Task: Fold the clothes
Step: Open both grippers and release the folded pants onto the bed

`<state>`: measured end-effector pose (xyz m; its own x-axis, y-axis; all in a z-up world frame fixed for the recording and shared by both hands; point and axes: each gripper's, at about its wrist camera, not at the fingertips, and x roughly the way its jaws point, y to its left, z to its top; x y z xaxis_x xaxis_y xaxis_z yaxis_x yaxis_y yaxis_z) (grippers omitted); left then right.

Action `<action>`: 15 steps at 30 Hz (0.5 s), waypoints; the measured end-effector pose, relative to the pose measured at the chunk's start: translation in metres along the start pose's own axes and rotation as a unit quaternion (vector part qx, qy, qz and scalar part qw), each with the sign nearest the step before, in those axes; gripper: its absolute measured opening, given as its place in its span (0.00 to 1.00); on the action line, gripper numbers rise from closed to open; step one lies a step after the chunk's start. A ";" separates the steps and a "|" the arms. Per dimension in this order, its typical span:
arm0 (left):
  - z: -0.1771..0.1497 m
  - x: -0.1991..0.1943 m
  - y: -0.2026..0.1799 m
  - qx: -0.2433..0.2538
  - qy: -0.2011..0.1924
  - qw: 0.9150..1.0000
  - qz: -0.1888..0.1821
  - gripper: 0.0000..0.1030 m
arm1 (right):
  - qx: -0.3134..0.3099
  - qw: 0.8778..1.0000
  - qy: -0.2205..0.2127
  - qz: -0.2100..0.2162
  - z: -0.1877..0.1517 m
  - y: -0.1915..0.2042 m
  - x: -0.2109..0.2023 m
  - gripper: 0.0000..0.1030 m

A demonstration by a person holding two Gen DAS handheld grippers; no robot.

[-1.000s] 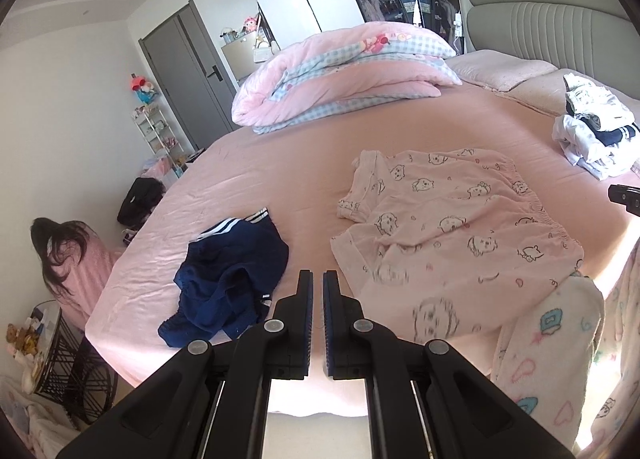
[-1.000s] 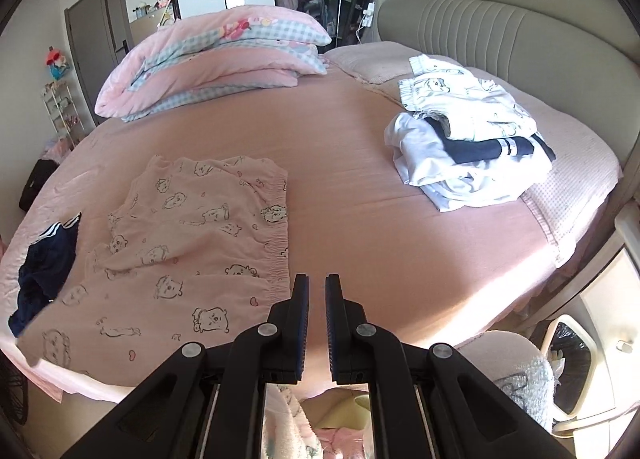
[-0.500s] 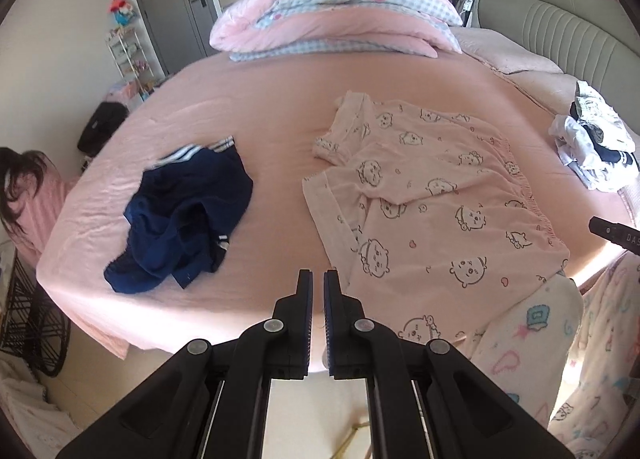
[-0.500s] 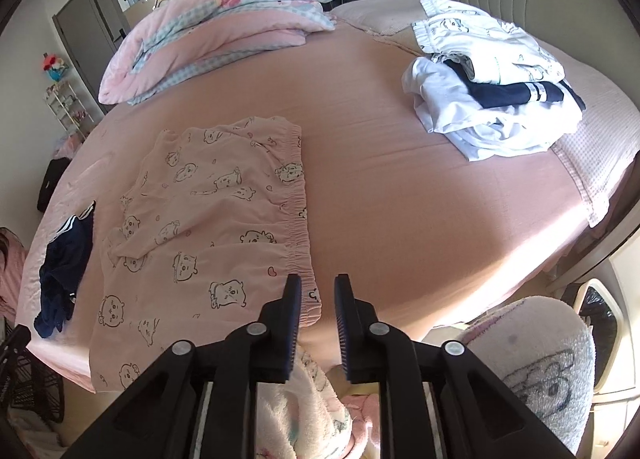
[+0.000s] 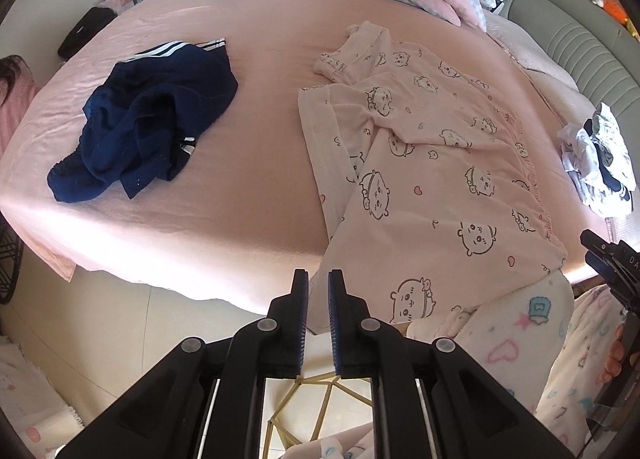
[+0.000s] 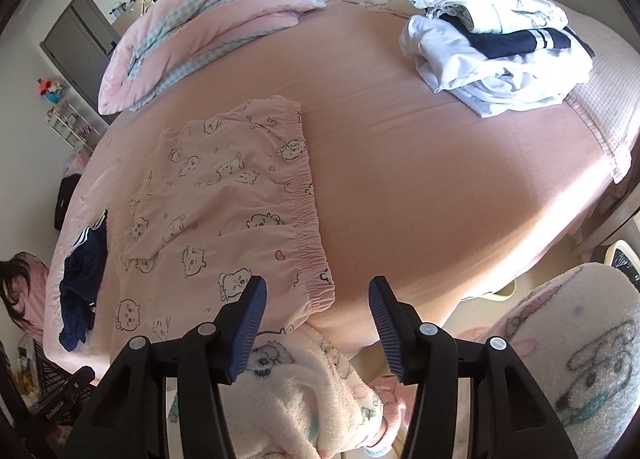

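The pink pyjama trousers (image 5: pixel 432 163) lie spread on the bed (image 5: pixel 248 187), bear print up, one leg folded across the other, the elastic waistband (image 6: pixel 308 195) running along the side nearest the right gripper (image 6: pixel 318 301). That gripper hangs just over the waistband's near corner, its jaws opening and already well apart — the corner shows in the gap, but the pads are not on it. The left gripper (image 5: pixel 318 297) hovers at the bed's near edge, above the trouser cuff that droops over the side; its jaws are opening too, only a narrow slit so far, cloth seen through the slit and whether it touches I cannot tell. Off to the left gripper's left lies a crumpled navy garment (image 5: pixel 140 119) with white stripes. Beyond the right gripper, toward the grey headboard (image 5: pixel 580 47), sits a stack of clothes (image 6: pixel 492 43), white and navy. Straight ahead of both, at the far side, a folded pink quilt (image 6: pixel 200 27) is heaped. Fleecy patterned sleeves (image 6: pixel 312 387) show under the tools — a person's arms.
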<state>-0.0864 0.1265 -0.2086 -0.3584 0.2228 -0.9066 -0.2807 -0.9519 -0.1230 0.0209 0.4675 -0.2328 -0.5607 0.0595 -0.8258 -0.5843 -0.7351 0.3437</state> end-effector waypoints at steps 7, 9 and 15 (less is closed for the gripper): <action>-0.007 0.003 0.001 -0.027 -0.001 0.999 -0.040 0.79 | 0.031 0.999 0.020 0.035 -0.006 -0.005 0.011 0.51; -0.007 0.007 0.000 -0.034 0.006 0.998 -0.044 0.79 | 0.034 0.998 0.024 0.036 -0.007 -0.005 0.013 0.51; -0.016 0.027 0.011 -0.103 0.041 0.989 -0.102 0.79 | 0.049 0.997 0.035 0.053 -0.009 -0.006 0.018 0.51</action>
<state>-0.0849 0.1182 -0.2404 -0.2378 0.4051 -0.8828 -0.1499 -0.9133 -0.3787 0.0196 0.4671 -0.2532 -0.5817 -0.0646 -0.8108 -0.5806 -0.6651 0.4696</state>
